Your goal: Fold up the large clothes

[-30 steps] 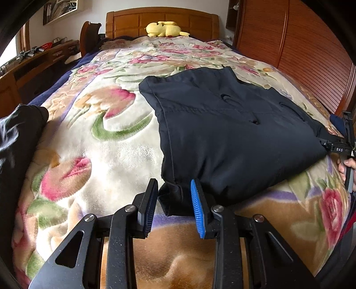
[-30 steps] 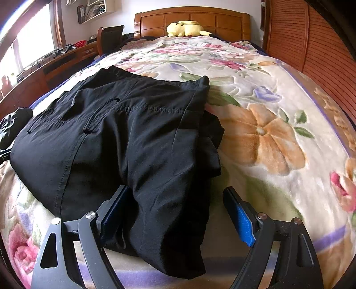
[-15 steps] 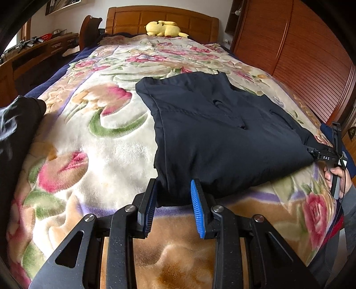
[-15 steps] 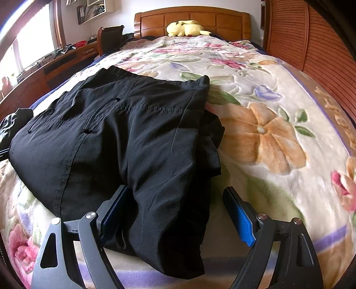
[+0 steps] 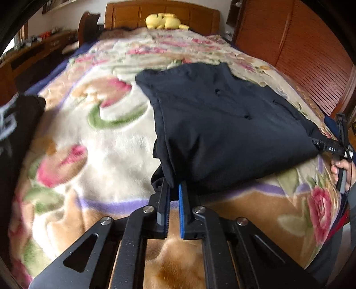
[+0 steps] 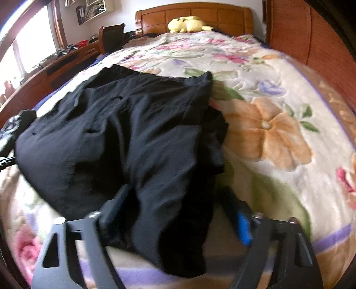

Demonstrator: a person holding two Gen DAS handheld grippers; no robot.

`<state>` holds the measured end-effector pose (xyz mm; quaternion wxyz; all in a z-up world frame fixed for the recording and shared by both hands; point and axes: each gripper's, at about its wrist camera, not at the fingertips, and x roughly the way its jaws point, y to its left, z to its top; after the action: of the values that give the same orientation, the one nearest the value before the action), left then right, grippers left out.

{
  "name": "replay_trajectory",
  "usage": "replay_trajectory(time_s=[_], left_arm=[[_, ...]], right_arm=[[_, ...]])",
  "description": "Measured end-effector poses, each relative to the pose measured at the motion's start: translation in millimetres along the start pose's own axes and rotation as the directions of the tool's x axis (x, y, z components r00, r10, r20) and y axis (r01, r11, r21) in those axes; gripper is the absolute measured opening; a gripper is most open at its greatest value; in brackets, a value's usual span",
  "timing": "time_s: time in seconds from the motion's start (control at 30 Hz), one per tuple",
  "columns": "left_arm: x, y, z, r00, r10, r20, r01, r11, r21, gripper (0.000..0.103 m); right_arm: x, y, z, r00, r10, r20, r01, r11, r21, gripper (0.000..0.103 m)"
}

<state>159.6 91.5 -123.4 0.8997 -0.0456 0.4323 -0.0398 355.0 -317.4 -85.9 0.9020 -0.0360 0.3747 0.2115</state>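
Trousers (image 5: 222,124) of thin, smooth black cloth lie folded on a bed (image 5: 106,142), forming one flat, roughly rectangular bundle with slit pockets showing on top. The bed carries a thick, fuzzy blanket printed with pink, orange and green flowers on cream, and ends at a panelled wooden headboard (image 6: 193,15). One yellow plush toy (image 6: 189,23) sits against that headboard. A second dark garment (image 5: 15,124) with pale lettering lies at the bed's left edge.

The bundle's long axis runs across the bed, from one hand-held gripper to the other, with the layered leg ends bunched on the right.

Two hand-held grippers are at work. The left hand-held gripper (image 5: 174,191) has its two fingers, lined with blue ribbed pads, pinched together on the near left corner of the trousers. The right hand-held gripper (image 6: 175,206) straddles the thick right end; its fingers are closing with the cloth between them, and the blur hides whether the pads press it yet.
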Motion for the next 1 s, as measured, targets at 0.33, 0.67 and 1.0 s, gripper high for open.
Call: replay_trajectory(time_s=[0.33,0.67,1.0], left_arm=[[-66,-8,-8,0.993,0.005,0.117,-0.008,1.000,0.026,0.006],[-109,-19,-60,0.994,0.007,0.112,-0.013,0.999,0.052,0.006],[-110,-11,-49,0.991,0.021,0.129,-0.019,1.000,-0.022,0.021]], right_arm=[[-53,26,-12,0.998,0.045,0.043,-0.042,0.996,-0.074,0.019],[-115,45,-72,0.996,0.085,0.031,-0.080,0.986,-0.149,0.019],[-136,40,-61,0.999,0.038,0.036,-0.033,0.993,-0.118,0.041]])
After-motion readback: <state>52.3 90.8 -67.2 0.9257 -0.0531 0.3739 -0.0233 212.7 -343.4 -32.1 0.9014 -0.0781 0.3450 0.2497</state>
